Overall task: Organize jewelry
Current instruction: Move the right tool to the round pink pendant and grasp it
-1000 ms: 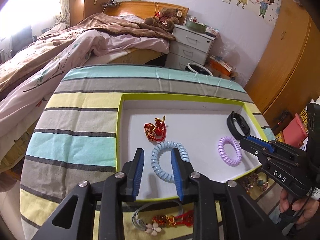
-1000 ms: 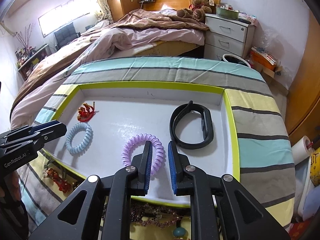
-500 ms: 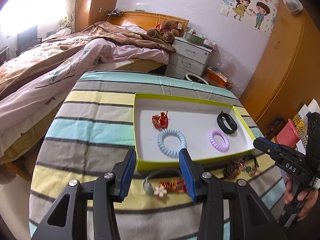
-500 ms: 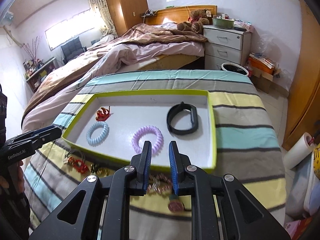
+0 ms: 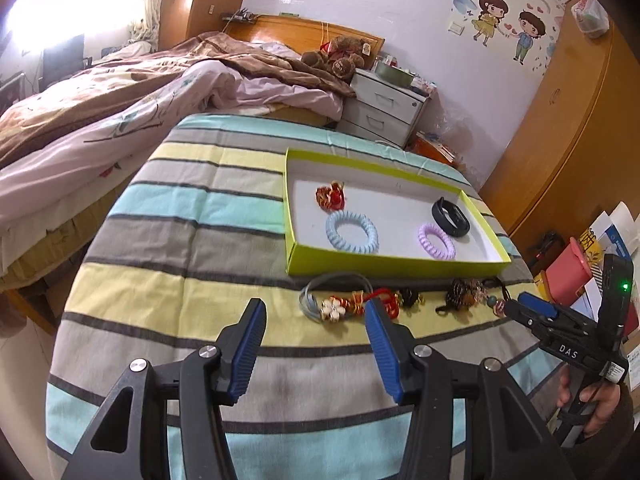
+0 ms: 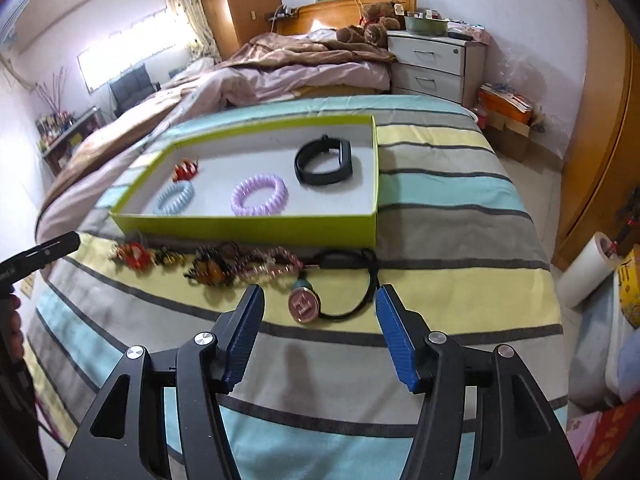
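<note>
Through my left wrist camera, my left tongs (image 5: 316, 344) hung released over the striped tabletop (image 5: 168, 248); their jaws had just been opening, with nothing between them but bare cloth. Just ahead of the tips lay a row of loose jewelry: a grey cord with a white flower charm (image 5: 334, 309), a red knot piece (image 5: 384, 300) touching the right pad's tip in the picture, and a brown beaded cluster (image 5: 466, 292) further right. Beyond that row sat the green box (image 5: 396, 266). Inside it I saw a red-gold trinket (image 5: 330, 197) at the far left, a blue coil (image 5: 352, 233), a purple coil (image 5: 437, 241) and a black band (image 5: 450, 216) to the right. My right tongs (image 5: 528, 308) reached in from the right edge, held in my hand (image 5: 592, 404).

Through my right wrist camera, my right tongs (image 6: 320, 334) stood wide apart and gripped nothing; their jaws had just been opening. Between the tips, resting on the cloth, lay a round pink pendant (image 6: 304, 305) on a black cord (image 6: 360, 280). Ahead and to the left ran a pink bead strand (image 6: 272, 262), an amber cluster (image 6: 212, 268) and a red piece (image 6: 134, 254), all just in front of the box (image 6: 248, 226). The purple coil (image 6: 259, 195), blue coil (image 6: 174, 199), black band (image 6: 324, 160) and trinket (image 6: 186, 170) lay in it. My left tongs (image 6: 60, 246) showed at the left edge.
</note>
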Motion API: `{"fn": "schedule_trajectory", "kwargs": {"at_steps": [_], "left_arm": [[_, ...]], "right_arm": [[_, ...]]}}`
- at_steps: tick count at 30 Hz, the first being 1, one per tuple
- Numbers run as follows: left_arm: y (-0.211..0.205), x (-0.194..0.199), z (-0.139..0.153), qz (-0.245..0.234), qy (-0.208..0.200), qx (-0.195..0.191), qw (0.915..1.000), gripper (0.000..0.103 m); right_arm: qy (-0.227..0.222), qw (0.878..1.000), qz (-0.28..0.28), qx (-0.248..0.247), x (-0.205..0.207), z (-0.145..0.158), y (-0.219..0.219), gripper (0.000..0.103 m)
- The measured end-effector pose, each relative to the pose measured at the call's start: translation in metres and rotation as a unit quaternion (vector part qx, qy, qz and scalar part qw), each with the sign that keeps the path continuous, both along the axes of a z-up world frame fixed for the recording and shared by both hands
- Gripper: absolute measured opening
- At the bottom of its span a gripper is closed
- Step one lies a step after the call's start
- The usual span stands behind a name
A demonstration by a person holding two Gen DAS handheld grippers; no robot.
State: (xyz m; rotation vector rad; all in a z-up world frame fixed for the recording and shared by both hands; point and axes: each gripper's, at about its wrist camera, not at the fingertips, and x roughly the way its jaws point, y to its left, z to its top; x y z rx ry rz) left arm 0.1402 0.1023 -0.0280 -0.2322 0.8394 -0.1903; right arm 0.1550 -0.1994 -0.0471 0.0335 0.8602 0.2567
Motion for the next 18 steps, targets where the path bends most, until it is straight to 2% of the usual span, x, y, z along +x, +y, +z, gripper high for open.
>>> {"fn": "schedule_trajectory", "kwargs": {"at_steps": [4,11,13,18], "left_arm": [[0.001,-0.005,-0.002,-0.004,0.000,0.002,1.0000,0.051],[0.004,-0.012,-0.009,-0.007,0.011,0.003,0.9999,0.051],[0.005,-0.013,-0.011,-0.006,0.014,0.005,0.9999,0.051],[0.006,-0.015,-0.013,-0.007,0.016,0.005,0.9998,0.051]], "right_arm": [[-0.012,1.000,0.021,-0.013,-0.004,0.001,0.008,0.059],[-0.002,0.998,0.048,-0.028,0.002,-0.007,0.020,0.058],[0.004,0.998,0.051,-0.031,0.005,-0.010,0.022,0.046],[0.014,0.998,0.051,-0.037,0.010,-0.015,0.022,0.045]]}}
